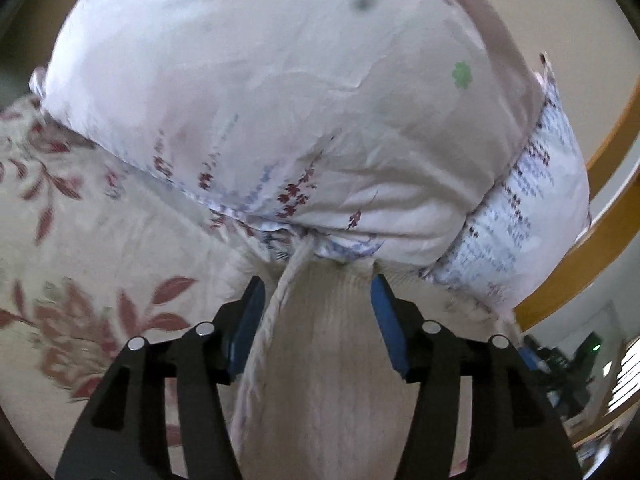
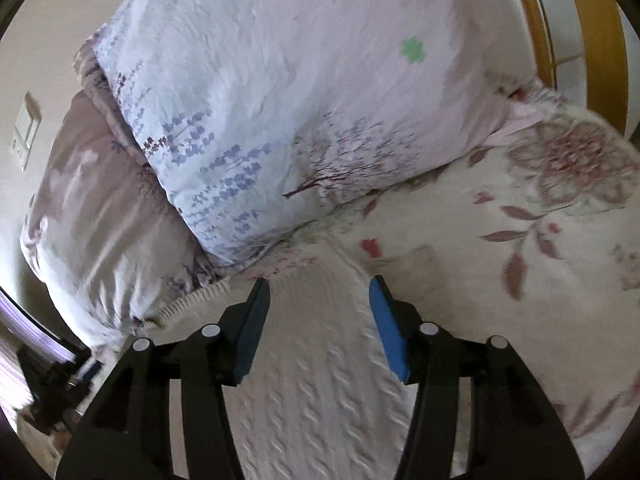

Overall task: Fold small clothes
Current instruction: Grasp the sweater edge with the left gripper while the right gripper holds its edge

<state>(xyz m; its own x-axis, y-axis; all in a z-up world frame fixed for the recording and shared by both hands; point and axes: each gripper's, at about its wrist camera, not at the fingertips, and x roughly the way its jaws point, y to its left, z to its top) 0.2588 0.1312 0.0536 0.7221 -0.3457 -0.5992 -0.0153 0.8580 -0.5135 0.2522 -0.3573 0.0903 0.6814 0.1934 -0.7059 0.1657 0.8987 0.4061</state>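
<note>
A cream knitted garment lies on the floral bedspread. In the left wrist view its ribbed part (image 1: 324, 360) fills the gap between the blue-padded fingers, with a hem edge (image 1: 280, 300) running along the left finger. My left gripper (image 1: 318, 280) is open around it, tips close to a folded quilt. In the right wrist view the cable-knit fabric (image 2: 316, 380) lies under and between the fingers, its ribbed edge (image 2: 192, 300) at the left. My right gripper (image 2: 318, 280) is open just above it.
A folded white and lavender flower-print quilt (image 1: 280, 92) is piled just past the garment; it also shows in the right wrist view (image 2: 280, 100). The floral bedspread (image 2: 520, 260) spreads right. A wooden bed frame (image 1: 592, 240) curves at the right edge.
</note>
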